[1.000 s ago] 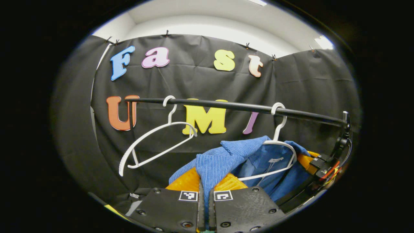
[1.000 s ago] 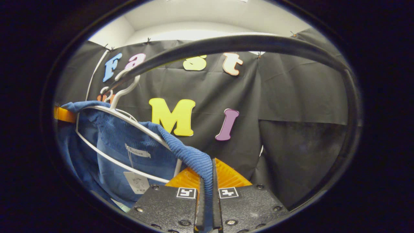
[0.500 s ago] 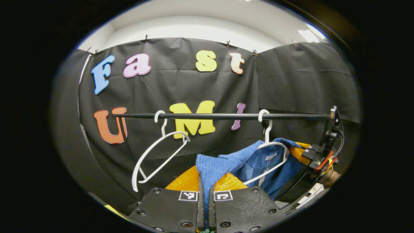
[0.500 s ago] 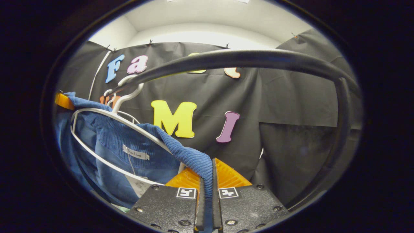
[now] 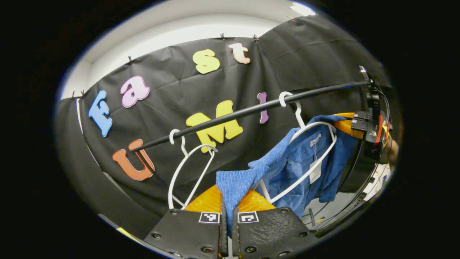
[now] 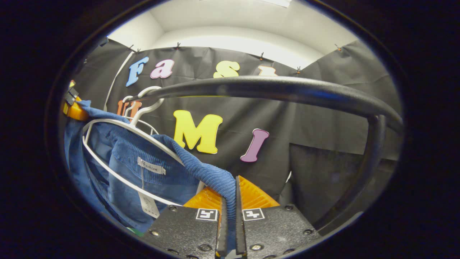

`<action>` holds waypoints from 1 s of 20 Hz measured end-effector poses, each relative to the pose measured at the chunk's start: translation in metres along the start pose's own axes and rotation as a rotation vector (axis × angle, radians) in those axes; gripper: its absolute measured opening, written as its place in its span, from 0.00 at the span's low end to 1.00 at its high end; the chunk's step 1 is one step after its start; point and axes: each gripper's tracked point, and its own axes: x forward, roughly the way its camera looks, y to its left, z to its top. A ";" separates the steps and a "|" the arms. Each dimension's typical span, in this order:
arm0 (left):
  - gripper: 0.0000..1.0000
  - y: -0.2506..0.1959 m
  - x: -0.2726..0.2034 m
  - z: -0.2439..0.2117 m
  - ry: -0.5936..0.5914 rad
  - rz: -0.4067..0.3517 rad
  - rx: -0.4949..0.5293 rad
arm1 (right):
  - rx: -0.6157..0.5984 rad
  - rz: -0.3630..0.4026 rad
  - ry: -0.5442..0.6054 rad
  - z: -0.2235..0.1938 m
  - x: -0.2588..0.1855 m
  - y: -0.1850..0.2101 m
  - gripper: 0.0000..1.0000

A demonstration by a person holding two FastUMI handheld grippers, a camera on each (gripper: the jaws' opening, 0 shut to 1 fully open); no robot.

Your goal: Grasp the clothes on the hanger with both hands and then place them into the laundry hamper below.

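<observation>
Blue ribbed garment [image 5: 298, 162], soft and light, likely to drape and slide, draped on a white hanger [image 5: 316, 126] on the black rail [image 5: 233, 115]; best held at its shoulders. Left gripper [image 5: 227, 201] pinches one shoulder, right gripper [image 6: 230, 201] the other, fingers nearly closed on cloth. Against half a second earlier, the left gripper view has tilted and the left shoulder is off the hanger. An empty hanger [image 5: 190, 162] hangs beside

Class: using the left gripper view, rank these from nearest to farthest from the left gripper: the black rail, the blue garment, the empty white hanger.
1. Blue garment: clamped between the left gripper's fingers.
2. Empty hanger: just beyond, to the left.
3. Rail: above, carrying both hangers.
</observation>
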 end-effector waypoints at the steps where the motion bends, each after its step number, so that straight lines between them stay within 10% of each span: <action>1: 0.07 0.003 -0.001 0.002 0.000 0.000 0.038 | -0.003 0.013 0.006 0.000 -0.002 0.000 0.13; 11: 0.06 0.014 -0.003 0.007 0.039 -0.107 0.186 | -0.090 0.131 0.042 0.000 -0.015 0.001 0.09; 20: 0.04 0.031 0.014 -0.007 0.006 -0.050 0.444 | 0.002 0.177 0.059 -0.002 -0.018 0.000 0.07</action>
